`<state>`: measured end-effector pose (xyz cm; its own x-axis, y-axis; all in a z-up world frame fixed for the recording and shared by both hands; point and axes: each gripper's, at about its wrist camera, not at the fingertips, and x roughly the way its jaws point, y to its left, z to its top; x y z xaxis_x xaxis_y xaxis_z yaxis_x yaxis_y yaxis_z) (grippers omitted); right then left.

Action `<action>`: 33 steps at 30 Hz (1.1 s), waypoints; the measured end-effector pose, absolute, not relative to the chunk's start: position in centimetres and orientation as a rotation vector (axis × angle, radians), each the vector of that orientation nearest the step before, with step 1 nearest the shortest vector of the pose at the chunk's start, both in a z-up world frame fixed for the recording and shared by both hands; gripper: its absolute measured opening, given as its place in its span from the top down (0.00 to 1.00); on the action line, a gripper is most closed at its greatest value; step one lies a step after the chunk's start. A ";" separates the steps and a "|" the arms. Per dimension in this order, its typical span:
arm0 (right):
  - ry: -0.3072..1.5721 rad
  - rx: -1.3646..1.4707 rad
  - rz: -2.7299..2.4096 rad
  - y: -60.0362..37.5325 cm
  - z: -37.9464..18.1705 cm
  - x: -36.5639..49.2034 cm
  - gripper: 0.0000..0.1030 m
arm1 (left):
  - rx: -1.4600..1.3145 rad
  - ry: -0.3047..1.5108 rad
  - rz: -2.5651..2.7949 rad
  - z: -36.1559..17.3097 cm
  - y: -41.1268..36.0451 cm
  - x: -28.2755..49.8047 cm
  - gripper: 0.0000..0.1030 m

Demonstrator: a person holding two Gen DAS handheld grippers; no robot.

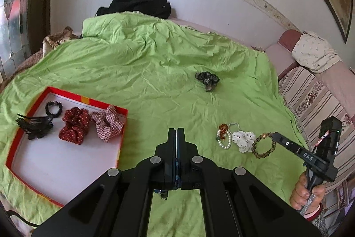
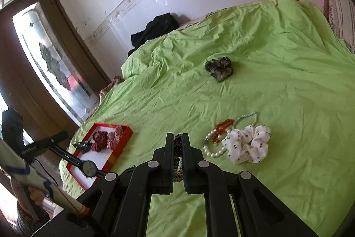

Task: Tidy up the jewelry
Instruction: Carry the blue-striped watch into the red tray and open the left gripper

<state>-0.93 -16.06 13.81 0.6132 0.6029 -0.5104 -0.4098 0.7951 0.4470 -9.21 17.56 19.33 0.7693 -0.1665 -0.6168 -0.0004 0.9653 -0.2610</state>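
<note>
Jewelry lay on the green sheet [image 1: 155, 63]: pearl bracelet [image 1: 224, 141], amber beads [image 1: 223, 127] and white scrunchie [image 1: 244, 139] clustered near right, a dark scrunchie [image 1: 207, 80] farther off. Left, a red tray [image 1: 66, 159] held a red scrunchie [image 1: 74, 124], checked scrunchie [image 1: 107, 126], black ring [image 1: 54, 108] and claw clip [image 1: 35, 127]. The left gripper [image 1: 176, 134] was closed, empty. The right gripper [image 2: 177, 143] clamped a patterned beaded bracelet [image 1: 264, 146].

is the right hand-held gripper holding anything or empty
Holding. The right hand-held gripper is shut on a brown-and-gold patterned ring-shaped bracelet, which hangs from its tip above the green bedsheet.
</note>
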 end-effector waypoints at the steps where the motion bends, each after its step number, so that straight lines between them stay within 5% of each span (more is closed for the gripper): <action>1: 0.693 0.286 0.597 -15.6 13.8 -1.2 0.93 | -0.247 0.676 -0.088 19.8 17.7 -9.6 1.00; 14: 0.694 0.185 0.673 -8.9 15.4 -3.4 0.93 | -0.226 0.531 0.026 26.9 24.3 -15.3 1.00; 33: 0.711 -0.028 0.803 5.2 17.6 -6.7 0.93 | -0.259 0.539 0.245 26.9 36.9 -18.1 1.00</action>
<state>-6.68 5.20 17.55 0.4784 0.6484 -0.5922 -0.6663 0.7073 0.2361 -18.09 36.89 26.86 0.8306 0.1605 -0.5332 -0.2954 0.9388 -0.1775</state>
